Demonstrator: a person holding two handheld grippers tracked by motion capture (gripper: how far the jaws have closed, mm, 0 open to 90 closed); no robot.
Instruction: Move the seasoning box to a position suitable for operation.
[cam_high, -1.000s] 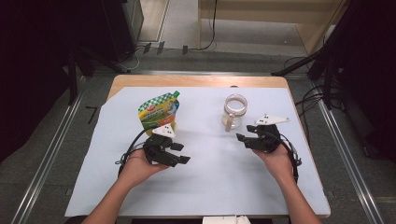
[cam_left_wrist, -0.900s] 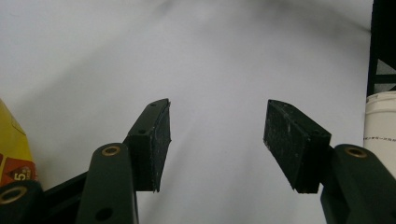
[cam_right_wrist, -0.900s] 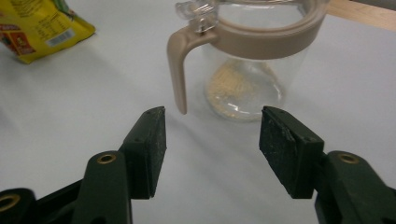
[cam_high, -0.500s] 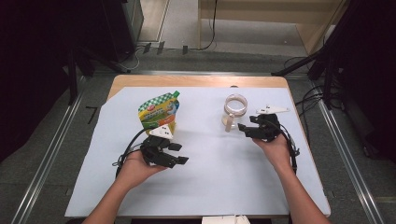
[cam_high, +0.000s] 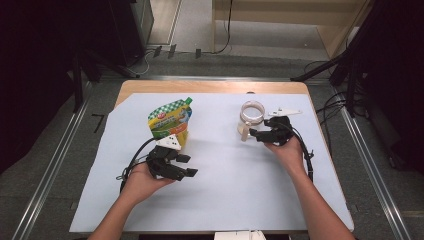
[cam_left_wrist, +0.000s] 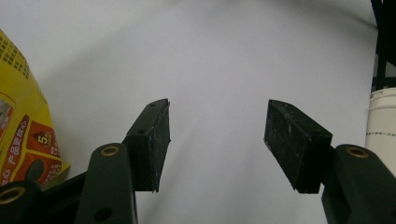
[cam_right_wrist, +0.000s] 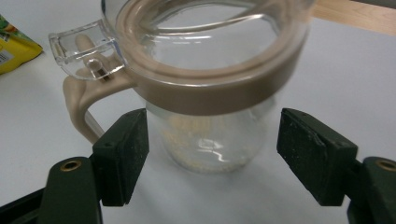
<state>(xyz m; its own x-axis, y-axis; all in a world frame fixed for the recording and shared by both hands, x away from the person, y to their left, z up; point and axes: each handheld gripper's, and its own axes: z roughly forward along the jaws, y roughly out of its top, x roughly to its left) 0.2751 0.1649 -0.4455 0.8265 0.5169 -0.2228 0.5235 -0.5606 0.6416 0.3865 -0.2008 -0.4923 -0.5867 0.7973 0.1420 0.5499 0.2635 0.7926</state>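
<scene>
A clear glass jar (cam_high: 251, 115) with a beige lid ring and side handle stands at the table's back right. My right gripper (cam_high: 256, 133) is open, and its jaws have just been opening. In the right gripper view the jar (cam_right_wrist: 210, 93) stands between the two pads of the right gripper (cam_right_wrist: 212, 135), with a gap on each side. A yellow and green pouch (cam_high: 170, 122) stands upright at the back left. Just in front of it my left gripper (cam_high: 189, 166) rests in the person's hand, open. Nothing lies between the jaws of the left gripper (cam_left_wrist: 217, 116); the pouch (cam_left_wrist: 21, 130) is off to their left.
A pale sheet (cam_high: 225, 195) covers most of the wooden table (cam_high: 210, 86). Black cables trail from both grippers. A white cylinder-like thing (cam_left_wrist: 382, 126) shows at the right edge of the left gripper view. Dark stands and rails surround the table.
The right hand has moved forward and left up to the jar, and its jaws have spread wider around it. The left hand has stayed in place.
</scene>
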